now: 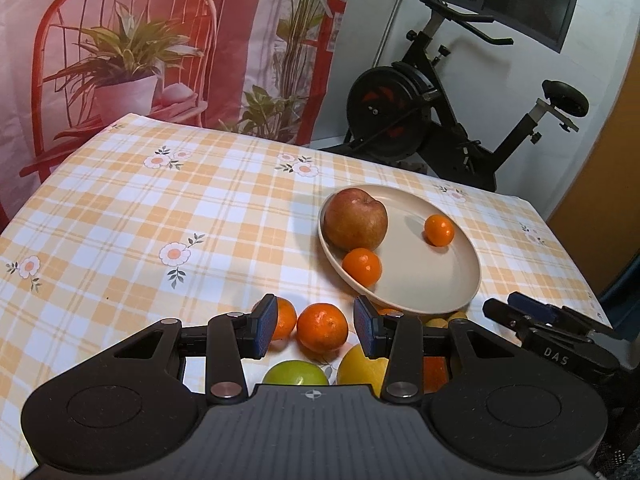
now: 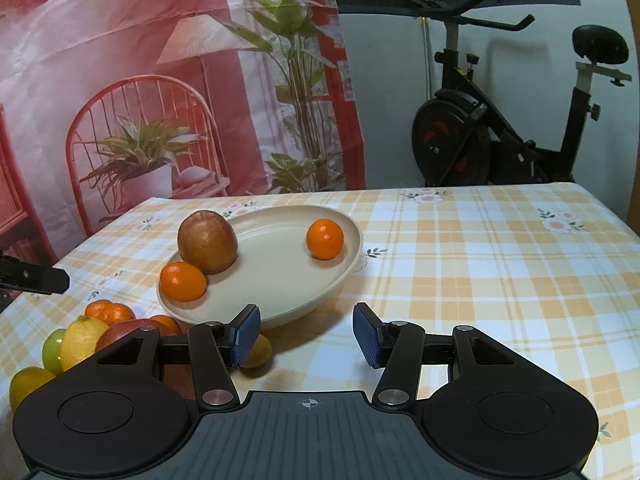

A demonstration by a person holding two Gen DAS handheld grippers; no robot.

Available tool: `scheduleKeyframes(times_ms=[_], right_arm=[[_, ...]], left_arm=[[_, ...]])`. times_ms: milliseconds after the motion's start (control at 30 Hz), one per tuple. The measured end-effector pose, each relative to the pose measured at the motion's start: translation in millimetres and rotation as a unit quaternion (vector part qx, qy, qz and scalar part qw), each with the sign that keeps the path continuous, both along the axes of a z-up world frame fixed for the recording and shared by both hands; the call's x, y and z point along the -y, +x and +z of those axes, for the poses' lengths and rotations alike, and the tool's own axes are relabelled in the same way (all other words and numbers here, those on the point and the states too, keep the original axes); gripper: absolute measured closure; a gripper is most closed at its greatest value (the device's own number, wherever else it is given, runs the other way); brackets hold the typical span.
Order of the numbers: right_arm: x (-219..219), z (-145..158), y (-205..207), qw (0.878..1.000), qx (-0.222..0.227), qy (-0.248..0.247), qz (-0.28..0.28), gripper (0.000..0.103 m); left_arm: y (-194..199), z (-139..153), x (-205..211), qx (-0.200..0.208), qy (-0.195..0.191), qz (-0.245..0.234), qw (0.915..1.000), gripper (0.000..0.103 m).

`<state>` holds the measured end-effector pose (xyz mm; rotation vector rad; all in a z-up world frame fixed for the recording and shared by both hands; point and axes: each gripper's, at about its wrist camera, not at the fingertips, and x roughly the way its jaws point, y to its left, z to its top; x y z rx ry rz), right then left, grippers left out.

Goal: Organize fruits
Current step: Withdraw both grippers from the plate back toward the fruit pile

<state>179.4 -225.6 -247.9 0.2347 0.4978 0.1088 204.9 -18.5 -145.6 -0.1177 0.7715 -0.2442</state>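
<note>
**Spotter:** Start at the tongs. What do you have?

**Operator:** My left gripper (image 1: 316,326) stands part open with nothing clamped. A tangerine (image 1: 322,327) sits in the gap between the pads, and I see clear space on both sides, so neither pad presses on it. My right gripper (image 2: 307,336) is also part open and empty, with only tablecloth (image 2: 480,264) between its pads.

**Spotter:** Which way does the fruit lie from the left one?

**Operator:** At twelve o'clock, right on the centre line, just inside the fingertips. It is round, so I see no long axis to line up with. A second tangerine (image 1: 285,318) is at about eleven, partly behind the left pad. A green fruit (image 1: 295,373) and a yellow fruit (image 1: 360,366) lie nearer me, at six.

**Spotter:** And the plate?

**Operator:** The plate (image 1: 448,280) is at about one o'clock from the left gripper, just beyond the pile. It holds an apple (image 1: 355,219) and two small oranges. From the right gripper it is at eleven, close by.

**Spotter:** So which hand takes it?

**Operator:** The left, I judge. It already straddles the tangerine; the right is well off the pile.
</note>
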Motion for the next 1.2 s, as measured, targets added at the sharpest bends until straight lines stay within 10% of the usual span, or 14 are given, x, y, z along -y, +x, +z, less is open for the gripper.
scheduleKeyframes(times_ms=[1200], right_arm=[[-55.1,31.2,-32.3,0.997,0.008,-0.008,0.076,0.054]], left_arm=[[-16.6,-3.4,-5.0,0.003,-0.033,-0.01,0.9994,0.059]])
